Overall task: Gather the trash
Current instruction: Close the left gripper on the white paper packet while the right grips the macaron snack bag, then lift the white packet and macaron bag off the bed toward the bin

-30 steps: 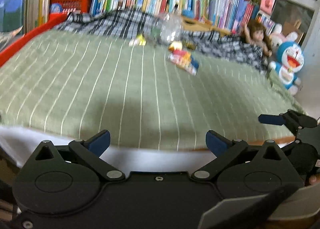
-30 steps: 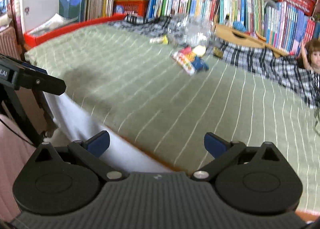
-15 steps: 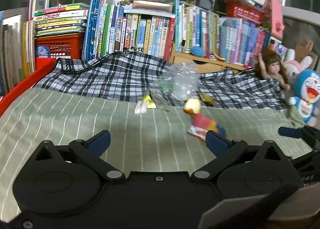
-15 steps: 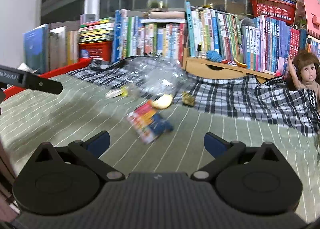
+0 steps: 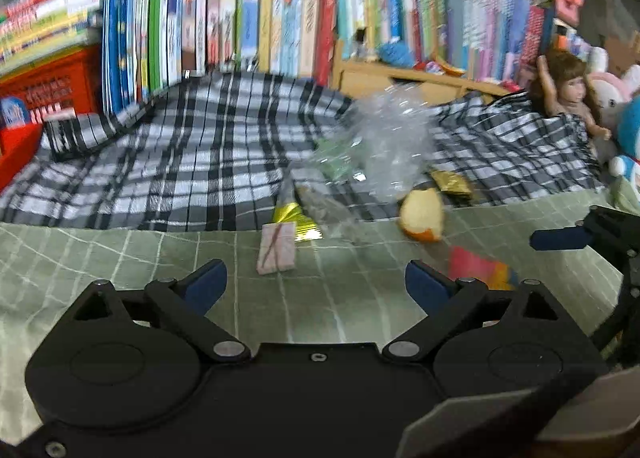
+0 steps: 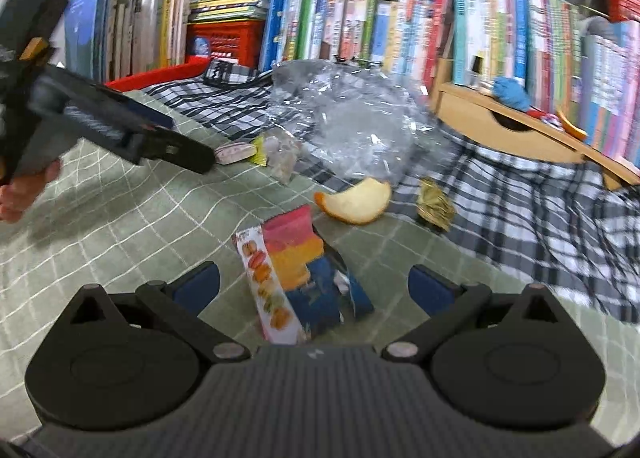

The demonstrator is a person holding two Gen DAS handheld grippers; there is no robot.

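Note:
Trash lies on the green striped bedsheet (image 5: 120,258). My left gripper (image 5: 316,284) is open, its jaws closing with nothing between the pads. A small pink packet (image 5: 276,248) lies just ahead of it, a gold wrapper (image 5: 298,218) behind that. An orange peel (image 5: 422,214) and a crumpled clear plastic bag (image 5: 384,142) sit further right. My right gripper (image 6: 314,288) is open over a flattened colourful snack box (image 6: 292,278), which lies between its fingers untouched. Beyond it are the orange peel (image 6: 356,198), a brown-gold wrapper (image 6: 434,204) and the clear plastic bag (image 6: 352,126).
A black-and-white checked blanket (image 5: 180,162) is bunched behind the trash. Rows of books (image 6: 360,18) and a red basket (image 6: 224,40) line the back. A doll (image 5: 568,98) and plush toys stand at the right. The hand holding the left gripper (image 6: 132,134) shows in the right wrist view.
Both grippers have travelled forward across the bed from its near edge up to the trash. The snack box now lies between the right fingers and the pink packet just ahead of the left.

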